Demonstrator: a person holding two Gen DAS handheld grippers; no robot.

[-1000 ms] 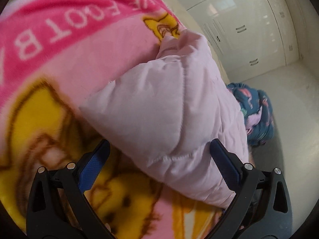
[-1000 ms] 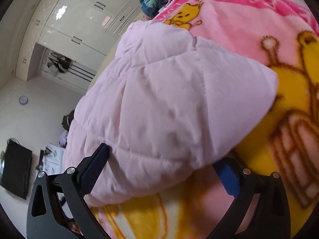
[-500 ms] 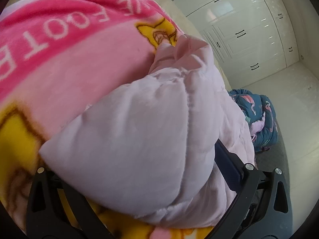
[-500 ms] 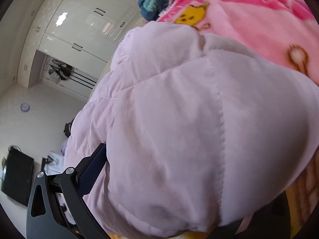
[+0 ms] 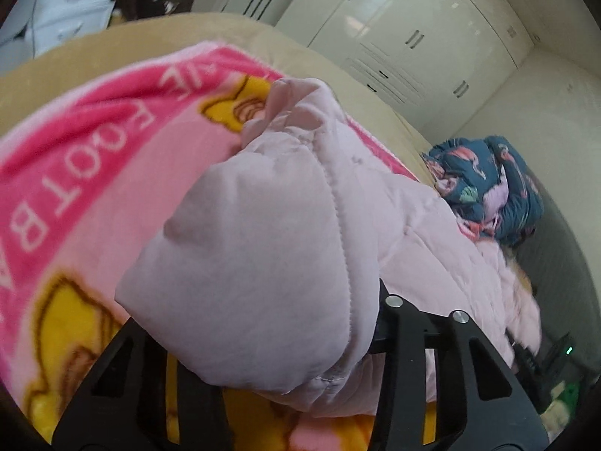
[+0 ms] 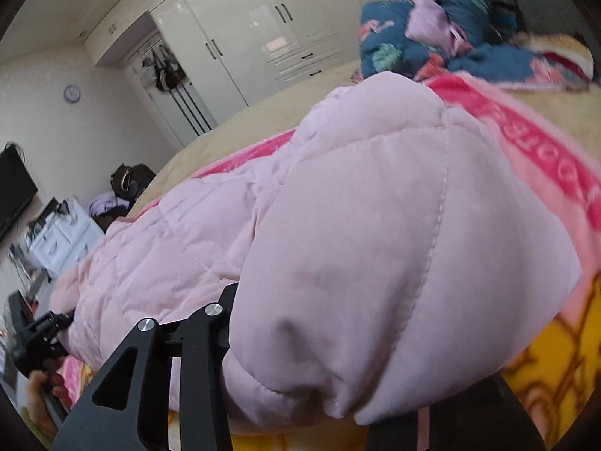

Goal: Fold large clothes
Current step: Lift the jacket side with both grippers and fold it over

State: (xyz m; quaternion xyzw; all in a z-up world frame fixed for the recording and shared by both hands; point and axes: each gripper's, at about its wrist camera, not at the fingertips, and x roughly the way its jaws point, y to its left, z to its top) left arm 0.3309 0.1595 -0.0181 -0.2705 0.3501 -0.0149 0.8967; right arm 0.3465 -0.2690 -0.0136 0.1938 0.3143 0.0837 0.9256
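Nearest the lenses, the left hand-held gripper (image 5: 259, 372) and the right hand-held gripper (image 6: 319, 387), both angled downward, have just closed their jaws, each clenched on a bunched fold of the pale pink quilted jacket (image 5: 263, 263). The jacket lies on a pink and yellow cartoon blanket (image 5: 94, 188) spread over the beige bed (image 5: 150, 34). Beyond sits a dark blue patterned bundle (image 5: 488, 188), then white wardrobe doors (image 5: 413, 37).
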